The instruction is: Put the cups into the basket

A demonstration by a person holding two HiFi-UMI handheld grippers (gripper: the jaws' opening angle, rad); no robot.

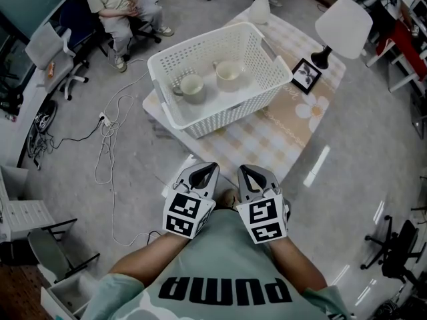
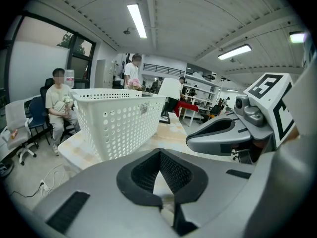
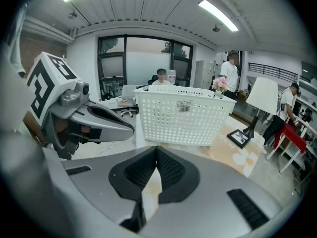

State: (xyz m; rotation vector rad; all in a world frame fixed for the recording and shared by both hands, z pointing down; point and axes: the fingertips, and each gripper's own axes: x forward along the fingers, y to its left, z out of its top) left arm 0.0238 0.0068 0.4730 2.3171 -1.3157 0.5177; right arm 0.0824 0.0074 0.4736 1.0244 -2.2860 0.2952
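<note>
Both cups sit inside the white perforated basket (image 1: 227,115) on the desk (image 1: 287,135): a handled cup (image 1: 191,87) toward its left side and a second cup (image 1: 229,74) near it, the two not touching. The left gripper (image 1: 211,168) and the right gripper (image 1: 244,170) hang side by side close to the person's chest, at the desk's near edge. Each has its jaws closed together on nothing. A white lamp (image 1: 341,24) and a picture frame (image 1: 305,76) stand to the right of the basket.

White lamp (image 1: 343,24) just beside framed picture (image 1: 306,74) — vase (image 1: 260,9) nearby.
</note>
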